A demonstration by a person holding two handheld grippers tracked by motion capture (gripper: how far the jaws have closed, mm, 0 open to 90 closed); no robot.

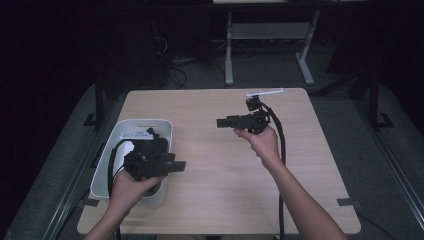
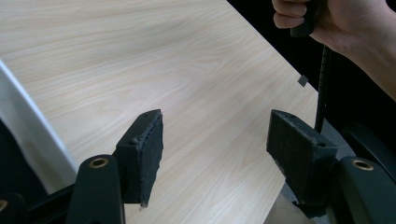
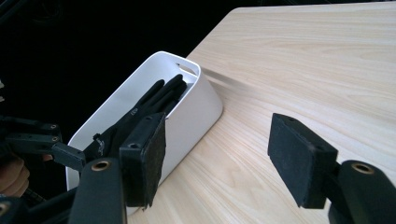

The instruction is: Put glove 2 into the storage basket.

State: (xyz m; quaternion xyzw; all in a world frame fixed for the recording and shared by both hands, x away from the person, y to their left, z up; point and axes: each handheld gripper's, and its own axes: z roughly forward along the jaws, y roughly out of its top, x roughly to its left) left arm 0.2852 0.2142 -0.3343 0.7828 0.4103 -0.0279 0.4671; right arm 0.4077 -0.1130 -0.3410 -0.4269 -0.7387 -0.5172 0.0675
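A white bin [image 1: 102,172] stands at the table's left side, with black gloves [image 3: 149,105] lying inside it. My left gripper [image 1: 177,166] hovers over the bin's near right rim, jaws pointing right across the table. In the left gripper view its pads [image 2: 149,149] stand apart over bare wood, with nothing between them. My right gripper [image 1: 222,121] is held above the table's middle right, jaws pointing left toward the bin [image 3: 196,112]. The right gripper [image 3: 217,144] is open and empty too.
The light wooden table [image 1: 215,190] has bare room between the two grippers. A thin white strip [image 1: 265,92] lies at its far edge. A grey desk frame [image 1: 229,55] and cables stand on the dark floor beyond. The right gripper's cable [image 1: 281,150] trails along the forearm.
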